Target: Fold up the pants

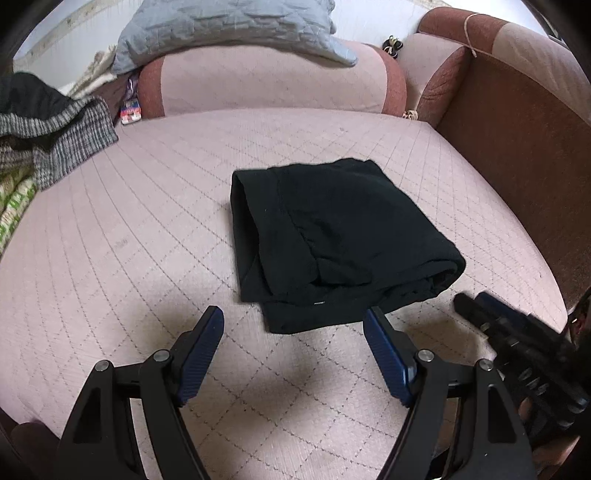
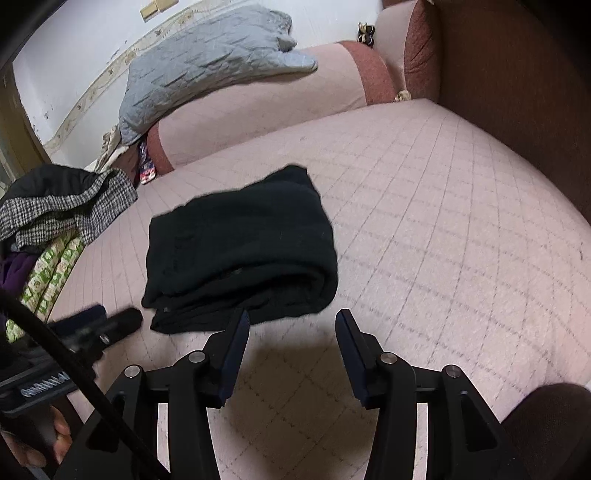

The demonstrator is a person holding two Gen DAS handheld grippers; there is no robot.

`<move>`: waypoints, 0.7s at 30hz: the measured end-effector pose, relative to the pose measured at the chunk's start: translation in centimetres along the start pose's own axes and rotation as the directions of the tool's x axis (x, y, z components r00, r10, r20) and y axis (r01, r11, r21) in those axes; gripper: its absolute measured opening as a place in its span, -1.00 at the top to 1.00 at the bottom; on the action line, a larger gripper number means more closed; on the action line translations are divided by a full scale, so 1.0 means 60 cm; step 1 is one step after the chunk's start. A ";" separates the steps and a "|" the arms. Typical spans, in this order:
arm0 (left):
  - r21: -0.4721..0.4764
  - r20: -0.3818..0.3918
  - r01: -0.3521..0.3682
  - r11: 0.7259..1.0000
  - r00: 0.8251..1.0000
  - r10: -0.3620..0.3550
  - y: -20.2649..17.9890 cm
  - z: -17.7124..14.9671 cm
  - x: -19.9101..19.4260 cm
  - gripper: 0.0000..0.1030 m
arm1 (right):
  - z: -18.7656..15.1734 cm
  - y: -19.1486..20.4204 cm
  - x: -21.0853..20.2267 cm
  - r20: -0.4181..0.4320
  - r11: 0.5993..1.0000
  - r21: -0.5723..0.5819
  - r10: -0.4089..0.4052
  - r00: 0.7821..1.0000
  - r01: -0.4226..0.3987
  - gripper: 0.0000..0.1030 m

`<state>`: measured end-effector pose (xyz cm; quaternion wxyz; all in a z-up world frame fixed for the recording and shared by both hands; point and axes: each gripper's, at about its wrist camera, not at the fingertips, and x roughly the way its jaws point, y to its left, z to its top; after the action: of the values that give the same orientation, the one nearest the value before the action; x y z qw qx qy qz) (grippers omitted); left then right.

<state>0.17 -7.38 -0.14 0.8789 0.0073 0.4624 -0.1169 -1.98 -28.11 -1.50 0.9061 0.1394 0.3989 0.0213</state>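
Both of my hand-held grippers, left (image 1: 293, 325) and right (image 2: 291, 328), hover with jaws apart and empty just before the folded black pants (image 1: 332, 240) on the sofa seat (image 1: 129, 240).

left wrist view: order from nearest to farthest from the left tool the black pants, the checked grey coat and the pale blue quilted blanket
1. Folded black pants, centre of the pink cushion, just ahead of the left tool.
2. Checked grey coat, far left edge.
3. Pale blue quilted blanket, draped on the backrest at the top.
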 end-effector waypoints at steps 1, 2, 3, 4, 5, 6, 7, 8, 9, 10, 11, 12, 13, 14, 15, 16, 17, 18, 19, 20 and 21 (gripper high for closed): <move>-0.018 -0.010 0.021 1.000 1.000 -0.021 0.008 0.002 0.007 -0.50 | 0.007 -0.002 -0.004 0.009 1.000 0.001 0.000 1.000 0.000 -0.01; -0.040 -0.018 0.049 0.998 0.999 -0.049 0.017 0.005 0.013 -0.50 | 0.017 -0.005 -0.007 0.017 1.000 0.001 0.002 1.000 -0.002 -0.02; -0.073 -0.025 0.085 0.994 0.996 -0.087 0.030 0.009 0.020 -0.50 | 0.030 -0.010 -0.008 0.024 1.000 0.000 0.006 1.000 -0.006 -0.05; -0.118 -0.029 0.129 0.985 0.991 -0.133 0.048 0.015 0.029 -0.50 | 0.042 -0.013 -0.008 0.029 1.000 0.000 0.009 1.000 -0.009 -0.10; -0.161 -0.028 0.173 0.972 0.983 -0.180 0.066 0.022 0.040 -0.50 | 0.054 -0.018 -0.007 0.032 1.000 0.001 0.011 0.999 -0.012 -0.12; -0.185 -0.027 0.199 0.962 0.978 -0.207 0.077 0.027 0.048 -0.50 | 0.069 -0.023 -0.002 0.032 1.000 0.006 0.015 0.999 -0.015 -0.15; -0.217 -0.028 0.232 0.948 0.970 -0.243 0.095 0.037 0.064 -0.50 | 0.091 -0.032 0.007 0.025 0.999 0.018 0.026 0.999 -0.027 -0.19; -0.231 -0.031 0.248 0.941 0.965 -0.262 0.102 0.042 0.074 -0.50 | 0.108 -0.039 0.018 0.014 0.999 0.032 0.042 0.999 -0.042 -0.21; -0.249 -0.035 0.275 0.929 0.956 -0.293 0.112 0.048 0.088 -0.50 | 0.124 -0.045 0.031 -0.002 0.997 0.046 0.061 0.998 -0.061 -0.28; -0.276 -0.043 0.308 0.911 0.943 -0.331 0.123 0.055 0.106 -0.50 | 0.141 -0.053 0.053 -0.032 0.994 0.064 0.090 0.995 -0.088 -0.29; -0.302 -0.044 0.340 0.891 0.928 -0.369 0.131 0.058 0.121 -0.50 | 0.155 -0.064 0.076 -0.064 0.991 0.080 0.115 0.991 -0.109 -0.29; -0.327 -0.043 0.380 0.865 0.909 -0.415 0.138 0.061 0.135 -0.50 | 0.168 -0.074 0.102 -0.097 0.987 0.094 0.136 0.986 -0.127 -0.29; -0.353 -0.042 0.417 0.838 0.887 -0.459 0.144 0.065 0.153 -0.50 | 0.177 -0.080 0.125 -0.124 0.986 0.100 0.146 0.981 -0.134 -0.29; -0.357 -0.031 0.433 0.827 0.880 -0.474 0.144 0.069 0.159 -0.52 | 0.184 -0.086 0.147 -0.149 0.985 0.106 0.152 0.977 -0.137 -0.29; -0.354 -0.014 0.463 0.813 0.866 -0.499 0.143 0.076 0.165 -0.60 | 0.189 -0.093 0.165 -0.168 0.984 0.116 0.157 0.973 -0.138 -0.29; -0.351 -0.009 0.482 0.803 0.855 -0.518 0.140 0.081 0.169 -0.64 | 0.194 -0.099 0.190 -0.191 0.979 0.137 0.174 0.966 -0.150 -0.29; -0.351 -0.007 0.510 0.785 0.837 -0.547 0.136 0.087 0.176 -0.67 | 0.197 -0.104 0.207 -0.206 0.974 0.158 0.196 0.959 -0.165 -0.29; -0.354 -0.008 0.530 0.771 0.822 -0.569 0.132 0.091 0.182 -0.72 | 0.198 -0.109 0.224 -0.216 0.967 0.182 0.217 0.952 -0.179 -0.29; -0.360 -0.011 0.547 0.756 0.808 -0.590 0.126 0.095 0.191 -0.79 | 0.199 -0.111 0.234 -0.211 0.961 0.196 0.236 0.949 -0.195 -0.29; -0.359 -0.004 0.551 0.753 0.806 -0.592 0.119 0.099 0.197 -0.91 | 0.200 -0.111 0.239 -0.199 0.957 0.202 0.248 0.948 -0.208 -0.30; -0.354 0.002 0.554 0.754 0.806 -0.591 0.114 0.104 0.201 -0.99 | 0.202 -0.110 0.246 -0.190 0.954 0.204 0.259 0.947 -0.221 -0.36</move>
<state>13.28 -3.89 -7.03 0.7615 -0.2789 0.5030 -0.2988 16.42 -35.09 -6.03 0.8320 0.2651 0.4747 0.1107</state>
